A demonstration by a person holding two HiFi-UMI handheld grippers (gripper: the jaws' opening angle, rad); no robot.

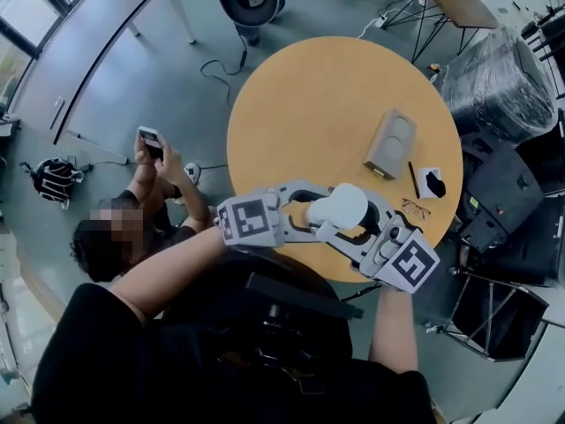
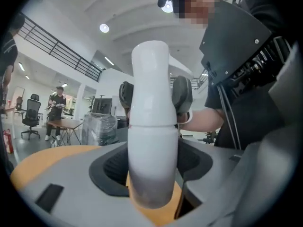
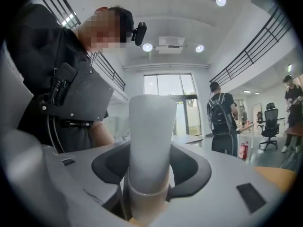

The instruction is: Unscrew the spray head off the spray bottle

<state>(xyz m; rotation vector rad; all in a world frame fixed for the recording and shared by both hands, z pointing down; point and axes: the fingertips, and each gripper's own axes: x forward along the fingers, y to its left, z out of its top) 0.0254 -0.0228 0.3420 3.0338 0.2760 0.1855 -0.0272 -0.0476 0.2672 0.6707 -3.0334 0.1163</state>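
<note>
Both grippers are clamping the white spray bottle (image 1: 340, 206), holding it in the air over the near edge of the round table (image 1: 291, 104). The left gripper (image 2: 151, 171) is gripping 1 end. The right gripper (image 3: 150, 171) is gripping the opposite end.

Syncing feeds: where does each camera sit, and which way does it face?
Head view: on the person's head, looking down at the table; forearms, left gripper, right gripper show.
Left gripper view: on that gripper, looking along its jaws; torso, forearm show.
Right gripper view: on that gripper, looking along its jaws; torso shows.
Shared: the spray bottle.
</note>
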